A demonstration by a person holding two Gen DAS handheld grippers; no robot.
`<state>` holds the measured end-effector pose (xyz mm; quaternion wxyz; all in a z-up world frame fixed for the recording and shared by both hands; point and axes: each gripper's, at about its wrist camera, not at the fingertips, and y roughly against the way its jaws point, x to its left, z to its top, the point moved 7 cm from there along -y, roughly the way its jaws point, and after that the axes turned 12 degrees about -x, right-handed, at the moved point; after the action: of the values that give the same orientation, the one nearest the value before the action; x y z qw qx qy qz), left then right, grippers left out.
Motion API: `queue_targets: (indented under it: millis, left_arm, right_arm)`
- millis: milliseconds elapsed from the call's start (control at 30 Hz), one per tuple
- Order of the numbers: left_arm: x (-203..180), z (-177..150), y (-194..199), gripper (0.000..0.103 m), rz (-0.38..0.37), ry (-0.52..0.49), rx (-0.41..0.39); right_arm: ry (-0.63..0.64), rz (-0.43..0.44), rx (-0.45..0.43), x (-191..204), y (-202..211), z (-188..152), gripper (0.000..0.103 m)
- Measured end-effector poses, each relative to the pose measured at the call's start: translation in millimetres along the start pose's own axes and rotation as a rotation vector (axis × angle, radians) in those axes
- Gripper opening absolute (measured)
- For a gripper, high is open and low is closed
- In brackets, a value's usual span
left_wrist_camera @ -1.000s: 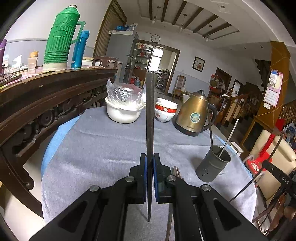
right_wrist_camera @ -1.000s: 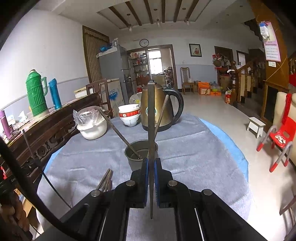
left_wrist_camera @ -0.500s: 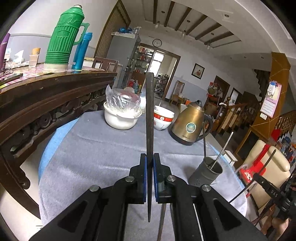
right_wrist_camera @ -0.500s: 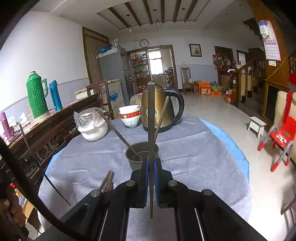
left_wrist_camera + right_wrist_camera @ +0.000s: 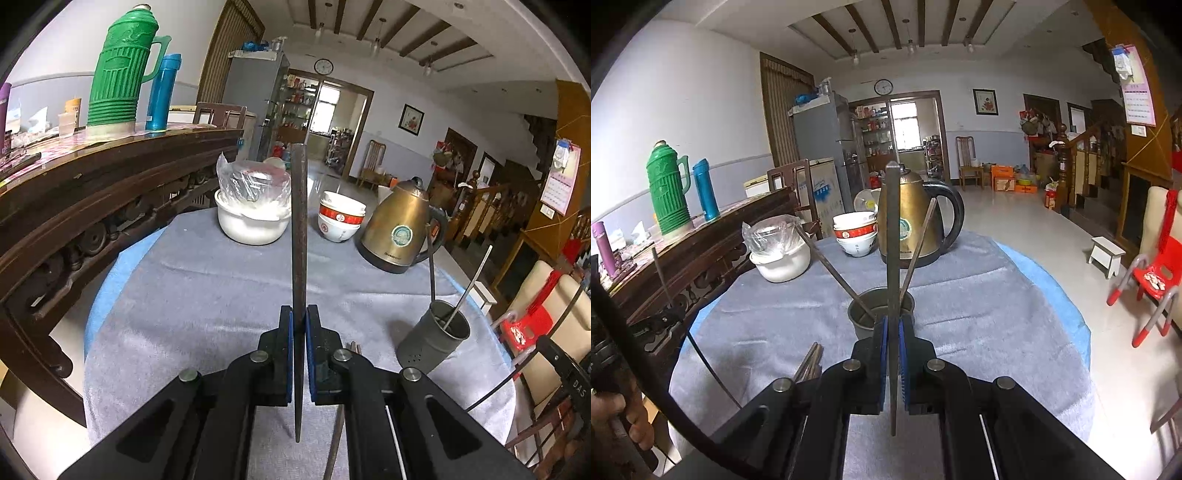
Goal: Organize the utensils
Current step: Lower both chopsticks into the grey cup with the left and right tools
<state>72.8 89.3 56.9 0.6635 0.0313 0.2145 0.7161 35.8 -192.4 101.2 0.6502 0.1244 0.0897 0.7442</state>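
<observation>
Blue-padded jaws of the left hand-held gripper (image 5: 299,354) are clamped on a thin dark chopstick (image 5: 299,229) that stands nearly upright, its long upper part rising well above the pads and a short tail hanging below; the right hand-held gripper (image 5: 893,360) pinches a second dark chopstick (image 5: 893,236) the same way. Directly beyond the right gripper stands the grey metal holder (image 5: 881,314), two utensils already leaning in it; from the left gripper it sits ahead and to the right. More loose chopsticks (image 5: 809,363) lie on the grey cloth of the desk (image 5: 979,314), just left of the right gripper. Risks, as judged: each stick is held low on its length, so it may pivot or slip in the pads when tilted toward the cup; a tip striking the rim or the leaning utensils could tip the light holder; the kettle (image 5: 916,221) behind is near enough to be knocked.
</observation>
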Motion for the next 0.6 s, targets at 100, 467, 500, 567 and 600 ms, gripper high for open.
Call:
queue_targets:
  millis: [100,467,500,567,600]
  left_arm:
    - [-1.5,0.3,-1.0,0.007,0.007,-0.010,0.005]
    - [2.8,0.0,-3.1,0.007,0.018,-0.007,0.018]
    - [3.3,-0.2,-3.5,0.007,0.017,-0.007,0.020]
    - [3.2,-0.7,-4.1,0.007,0.018,-0.008,0.021]
    - [2.8,-1.0,-4.2,0.007,0.017,-0.009,0.022]
  right_arm:
    - [0.008,0.001,-0.002,4.0,-0.2,2.3,0.006]
    - [0.020,0.012,-0.004,14.6,-2.7,6.1,0.006]
    - [0.020,0.012,-0.004,14.8,-2.8,6.3,0.006]
    - [0.020,0.012,-0.003,15.1,-2.7,6.4,0.006]
    - [0.020,0.012,-0.003,15.1,-3.0,6.4,0.006]
